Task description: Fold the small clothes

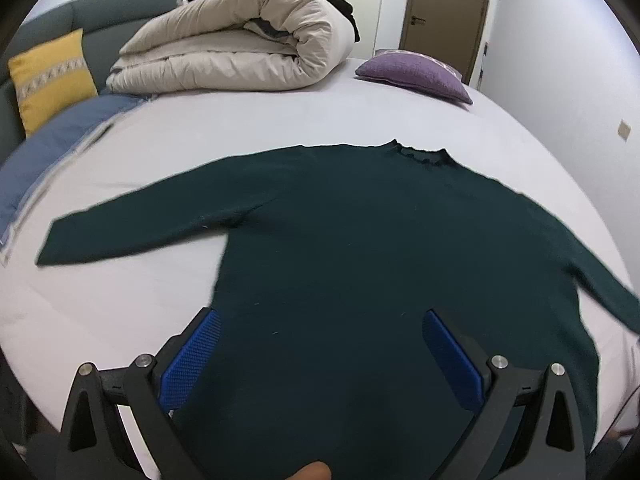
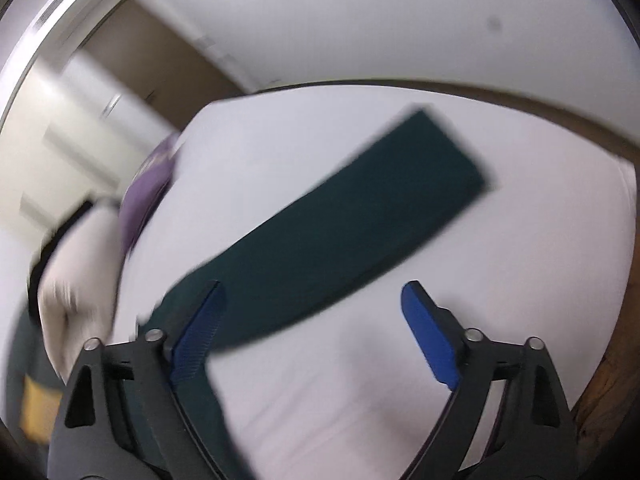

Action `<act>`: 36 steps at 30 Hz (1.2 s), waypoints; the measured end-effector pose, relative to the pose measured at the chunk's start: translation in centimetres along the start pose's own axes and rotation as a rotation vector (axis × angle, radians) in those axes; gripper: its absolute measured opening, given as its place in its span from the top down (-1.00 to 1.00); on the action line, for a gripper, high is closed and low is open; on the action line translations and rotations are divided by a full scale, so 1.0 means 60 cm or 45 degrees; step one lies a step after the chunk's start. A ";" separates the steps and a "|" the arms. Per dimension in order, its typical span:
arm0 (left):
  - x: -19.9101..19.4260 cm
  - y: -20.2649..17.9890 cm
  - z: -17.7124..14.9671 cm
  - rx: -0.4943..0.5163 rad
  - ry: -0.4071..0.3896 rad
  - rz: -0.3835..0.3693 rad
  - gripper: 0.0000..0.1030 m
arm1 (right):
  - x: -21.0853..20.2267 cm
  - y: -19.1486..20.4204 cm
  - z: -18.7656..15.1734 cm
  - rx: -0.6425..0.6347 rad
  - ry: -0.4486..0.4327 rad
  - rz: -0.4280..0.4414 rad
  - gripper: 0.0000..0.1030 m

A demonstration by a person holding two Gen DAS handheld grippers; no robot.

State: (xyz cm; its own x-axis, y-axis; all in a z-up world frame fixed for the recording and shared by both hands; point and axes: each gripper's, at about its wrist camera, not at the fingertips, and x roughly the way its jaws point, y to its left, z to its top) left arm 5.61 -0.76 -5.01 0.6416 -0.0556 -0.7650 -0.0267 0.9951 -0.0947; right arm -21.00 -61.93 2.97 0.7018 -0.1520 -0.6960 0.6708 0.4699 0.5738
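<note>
Both grippers, left gripper (image 1: 320, 320) and right gripper (image 2: 312, 292), gape empty, seemingly above the sweater (image 1: 360, 240).

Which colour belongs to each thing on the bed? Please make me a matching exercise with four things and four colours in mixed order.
Things:
1. sweater
2. rolled duvet
3. small pillow
4. cushion with a patterned band

Colours:
a. purple
b. yellow
c. dark green
d. beige

Pairs: 1-c, 2-d, 3-a, 4-b
</note>
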 end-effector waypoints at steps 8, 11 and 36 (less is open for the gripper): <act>0.032 -0.026 0.010 -0.033 0.064 -0.047 -1.00 | 0.048 -0.103 0.066 0.204 -0.033 0.097 -0.46; 0.050 -0.028 0.011 -0.021 0.155 -0.078 -1.00 | 0.067 -0.112 0.073 0.267 -0.048 0.142 -0.34; 0.067 0.109 0.020 -0.276 0.130 -0.355 -0.99 | 0.227 0.518 -0.208 -0.700 0.348 0.417 0.87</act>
State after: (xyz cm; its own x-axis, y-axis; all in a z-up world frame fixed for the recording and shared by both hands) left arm 8.92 5.61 -7.95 0.5673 -0.3413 -0.7495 -0.0302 0.9008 -0.4331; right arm 6.45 -38.54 5.94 0.7133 0.2635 -0.6494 0.1651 0.8374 0.5211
